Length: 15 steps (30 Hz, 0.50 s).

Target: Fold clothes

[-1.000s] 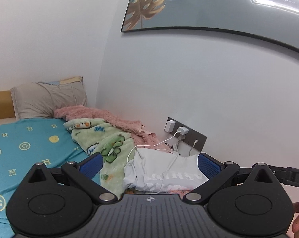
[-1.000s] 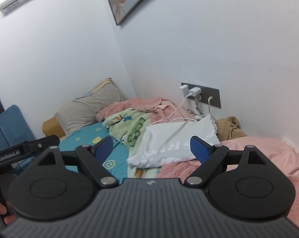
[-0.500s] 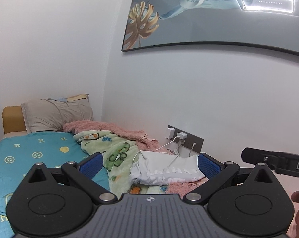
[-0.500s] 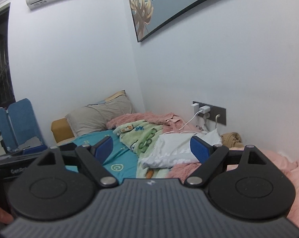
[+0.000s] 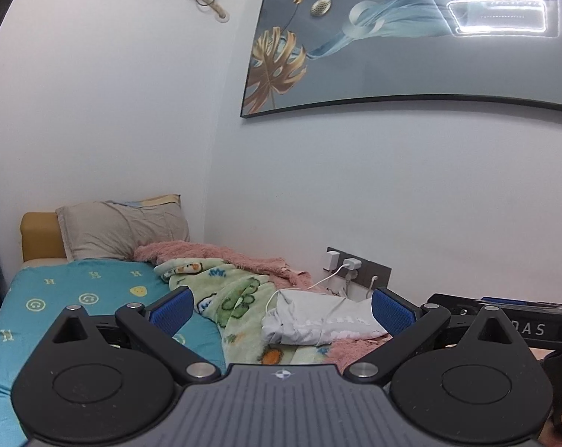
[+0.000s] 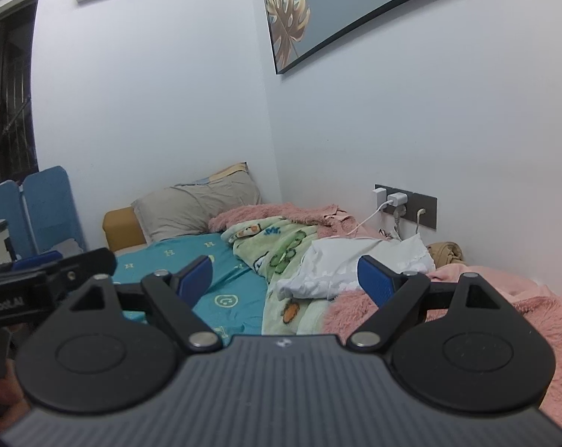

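A white folded garment (image 5: 318, 322) (image 6: 351, 264) lies on the bed against the wall, resting on a green cartoon blanket (image 5: 236, 298) (image 6: 277, 249) and a pink fluffy blanket (image 5: 243, 259) (image 6: 504, 298). My left gripper (image 5: 281, 307) is open, its blue pads wide apart with nothing between them, well short of the garment. My right gripper (image 6: 286, 277) is likewise open and empty, held back from the garment. Each gripper's black body shows at the other view's edge.
A teal smiley-print sheet (image 5: 76, 298) (image 6: 206, 260) covers the bed, with a grey pillow (image 5: 120, 229) (image 6: 195, 208) at its head. White chargers and cables hang from a wall socket (image 5: 355, 268) (image 6: 403, 205), one cable trailing over the garment. A tan cloth (image 6: 446, 251) lies by the wall.
Both grippers have drawn back from the bed. The white garment looks smaller and farther, and more wall, the picture and the air conditioner have come into view. Both stay open.
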Motion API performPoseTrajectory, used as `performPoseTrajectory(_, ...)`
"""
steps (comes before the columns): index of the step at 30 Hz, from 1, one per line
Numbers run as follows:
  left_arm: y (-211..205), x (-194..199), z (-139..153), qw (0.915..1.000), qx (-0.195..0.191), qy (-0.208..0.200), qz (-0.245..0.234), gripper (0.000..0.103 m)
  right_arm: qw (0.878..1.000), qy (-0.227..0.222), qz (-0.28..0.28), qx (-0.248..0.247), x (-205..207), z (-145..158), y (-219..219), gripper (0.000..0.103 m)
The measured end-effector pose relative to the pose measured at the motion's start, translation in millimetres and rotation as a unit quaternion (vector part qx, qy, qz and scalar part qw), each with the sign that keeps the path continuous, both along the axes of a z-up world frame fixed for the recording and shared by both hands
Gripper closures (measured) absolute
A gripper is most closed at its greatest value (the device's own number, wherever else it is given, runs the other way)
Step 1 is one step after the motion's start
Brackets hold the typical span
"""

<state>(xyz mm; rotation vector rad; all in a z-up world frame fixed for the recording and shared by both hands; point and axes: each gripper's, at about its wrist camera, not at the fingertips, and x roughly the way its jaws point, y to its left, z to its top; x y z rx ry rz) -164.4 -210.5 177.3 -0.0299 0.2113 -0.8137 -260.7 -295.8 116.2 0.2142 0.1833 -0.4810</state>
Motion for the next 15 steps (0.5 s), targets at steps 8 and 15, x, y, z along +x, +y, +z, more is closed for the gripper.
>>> performPoseTrajectory(8, -2.8, -4.6, -6.9, 0.9996, 0.021, -0.011, 0.015, 0.001, 1.000, 0.005, -0.003, -0.012, -0.7, -4.2, 2.6, 0.017)
performPoseTrajectory(15, -4.3, -9.2, -7.0, 0.9995, 0.024, -0.013, 0.014, 0.001, 1.000, 0.010, -0.004, -0.013, -0.7, -5.5, 6.3, 0.017)
